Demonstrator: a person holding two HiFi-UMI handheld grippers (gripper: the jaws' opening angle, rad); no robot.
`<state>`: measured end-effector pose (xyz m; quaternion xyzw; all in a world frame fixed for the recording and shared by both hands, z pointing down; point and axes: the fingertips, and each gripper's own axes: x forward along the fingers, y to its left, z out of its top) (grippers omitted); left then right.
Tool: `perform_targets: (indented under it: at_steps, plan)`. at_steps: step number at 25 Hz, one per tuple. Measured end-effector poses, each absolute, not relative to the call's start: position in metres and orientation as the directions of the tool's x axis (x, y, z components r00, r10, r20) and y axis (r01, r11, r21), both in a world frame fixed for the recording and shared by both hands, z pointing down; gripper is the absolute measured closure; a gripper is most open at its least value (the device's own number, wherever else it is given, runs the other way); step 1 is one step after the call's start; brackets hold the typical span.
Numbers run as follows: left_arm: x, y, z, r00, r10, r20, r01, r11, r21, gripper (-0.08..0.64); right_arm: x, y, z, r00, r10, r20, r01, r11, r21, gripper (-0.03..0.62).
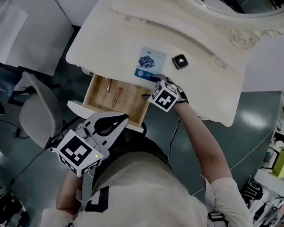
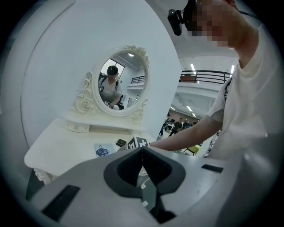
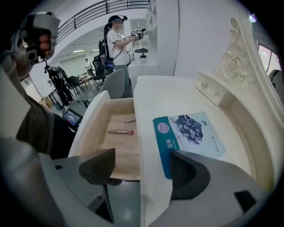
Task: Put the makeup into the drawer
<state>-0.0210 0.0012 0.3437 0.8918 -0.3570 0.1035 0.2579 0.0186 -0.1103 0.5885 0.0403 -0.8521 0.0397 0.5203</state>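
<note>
Right gripper [image 3: 141, 170] jaws wide apart, empty, straddling tabletop [image 3: 164, 95] edge. Blue sachet [image 3: 188, 133] on tabletop by one jaw, open drawer [image 3: 91, 128] alongside. Left gripper [image 2: 143, 162] jaws together. Best: pinch sachet's near end, not tabletop lip.

I see the cream dressing table [image 1: 106, 26] bearing a blue sachet [image 1: 151, 62] near its front edge, a black compact [image 1: 180, 61] just right of it
</note>
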Motion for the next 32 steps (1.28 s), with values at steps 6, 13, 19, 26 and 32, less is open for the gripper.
perform_targets:
  at_steps: [6, 13, 19, 26, 32]
  plan:
    - [-0.013, -0.003, 0.344, 0.727, -0.575, 0.376, -0.686, -0.629, 0.366, 0.502, 0.017, -0.086, 0.578, -0.524, -0.077, 0.848, -0.096, 0.995, 0.031, 0.241]
    - [-0.008, 0.0, 0.348, 0.726, -0.564, 0.393, -0.686, -0.632, 0.36, 0.502, 0.031, -0.111, 0.601, -0.421, -0.231, 0.877, -0.024, 0.969, 0.244, 0.241]
    - [-0.012, 0.003, 0.351, 0.703, -0.582, 0.409, -0.708, -0.622, 0.333, 0.502, 0.034, -0.112, 0.606, -0.388, -0.351, 0.852, 0.038, 0.918, 0.395, 0.244]
    - [-0.02, 0.003, 0.349, 0.696, -0.598, 0.397, -0.717, -0.61, 0.338, 0.502, 0.035, -0.108, 0.593, -0.416, -0.44, 0.796, 0.023, 0.87, 0.493, 0.451]
    - [-0.021, 0.003, 0.346, 0.702, -0.598, 0.387, -0.711, -0.619, 0.334, 0.502, 0.032, -0.096, 0.586, -0.449, -0.443, 0.776, 0.046, 0.856, 0.515, 0.518]
